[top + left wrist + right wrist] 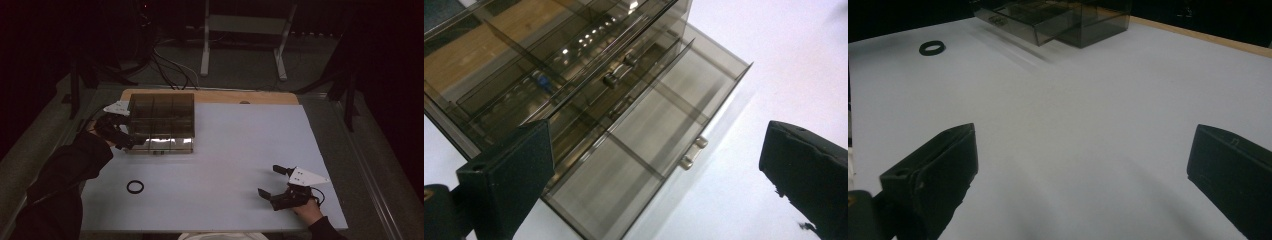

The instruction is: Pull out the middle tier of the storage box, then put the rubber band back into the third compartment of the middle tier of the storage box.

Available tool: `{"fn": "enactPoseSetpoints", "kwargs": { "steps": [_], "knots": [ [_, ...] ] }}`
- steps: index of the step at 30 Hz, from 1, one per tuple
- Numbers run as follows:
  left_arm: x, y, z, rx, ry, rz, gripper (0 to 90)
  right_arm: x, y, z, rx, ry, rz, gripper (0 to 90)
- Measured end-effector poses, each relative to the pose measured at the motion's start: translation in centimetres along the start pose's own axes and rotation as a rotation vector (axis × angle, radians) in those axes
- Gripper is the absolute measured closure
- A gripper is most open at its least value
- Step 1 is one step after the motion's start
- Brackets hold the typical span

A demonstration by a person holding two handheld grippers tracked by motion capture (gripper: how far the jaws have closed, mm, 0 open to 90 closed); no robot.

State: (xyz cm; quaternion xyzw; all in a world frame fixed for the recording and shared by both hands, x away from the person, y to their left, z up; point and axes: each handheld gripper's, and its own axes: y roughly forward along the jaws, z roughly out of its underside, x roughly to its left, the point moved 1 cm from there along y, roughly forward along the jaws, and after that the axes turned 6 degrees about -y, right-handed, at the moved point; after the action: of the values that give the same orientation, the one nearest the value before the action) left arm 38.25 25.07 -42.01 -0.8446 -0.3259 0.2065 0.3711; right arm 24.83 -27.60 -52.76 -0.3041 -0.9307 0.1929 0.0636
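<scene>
Now spread wide, left gripper point(659, 170) just above pulled-out drawer point(644, 155) of smoky organizer point(161, 121), probably clear of its handle point(693, 152).

The room is dimly lit, and its far side is lost in darkness. A white counter point(240, 150) with a wooden far edge is seen on a grey floor point(240, 70). Beyond it, a pale metal frame point(245, 30) and dark cables point(167, 67) are visible.

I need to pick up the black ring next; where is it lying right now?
In the high view the black ring lies flat on the white table, front left, apart from the smoky drawer box and its pulled-out drawer.
</scene>
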Motion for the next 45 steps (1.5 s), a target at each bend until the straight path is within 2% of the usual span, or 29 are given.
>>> {"fn": "enactPoseSetpoints", "kwargs": {
  "steps": [4,8,10,12,15,20,21,26,34,40,45],
  "knots": [
    [-0.3,-0.4,0.3,-0.033,-0.002,-0.005,2.6,0.0,0.0,0.0,0.002,-0.003,-0.002,0.0],
    [-0.5,-0.6,0.6,-0.043,-0.010,-0.019,2.6,0.0,0.0,0.0,0.001,-0.003,-0.002,0.0],
    [-0.5,-0.8,0.6,-0.054,-0.039,-0.020,2.6,0.0,0.0,0.0,0.001,-0.001,-0.003,0.0],
    [-0.7,-1.0,0.6,-0.067,-0.048,-0.020,2.6,0.0,0.0,0.0,0.002,-0.002,-0.003,0.0],
    [-1.1,-1.3,0.7,-0.082,-0.037,-0.034,2.6,0.0,0.1,0.0,0.001,-0.003,-0.005,0.0],
    [-1.7,-1.6,0.8,-0.104,-0.056,-0.029,2.6,0.0,0.1,-0.1,0.001,-0.002,-0.007,0.0],
    [-1.9,-1.7,0.9,-0.108,-0.056,-0.019,2.6,0.0,0.1,-0.1,0.000,-0.002,-0.007,0.0],
    [-2.5,-1.7,1.2,-0.114,-0.054,-0.028,2.6,0.0,0.1,-0.1,0.000,0.000,-0.009,0.0],
    [-3.7,-1.9,2.4,-0.148,-0.071,-0.044,2.6,0.0,0.2,-0.1,0.004,-0.002,-0.010,0.0],
    [-4.3,-2.0,3.5,-0.172,-0.070,-0.083,2.6,0.0,0.2,-0.1,0.003,-0.002,-0.011,0.0],
    [-4.5,-2.4,4.4,-0.194,-0.083,-0.078,2.6,0.1,0.2,-0.1,0.003,-0.002,-0.011,0.0]
  ]
}}
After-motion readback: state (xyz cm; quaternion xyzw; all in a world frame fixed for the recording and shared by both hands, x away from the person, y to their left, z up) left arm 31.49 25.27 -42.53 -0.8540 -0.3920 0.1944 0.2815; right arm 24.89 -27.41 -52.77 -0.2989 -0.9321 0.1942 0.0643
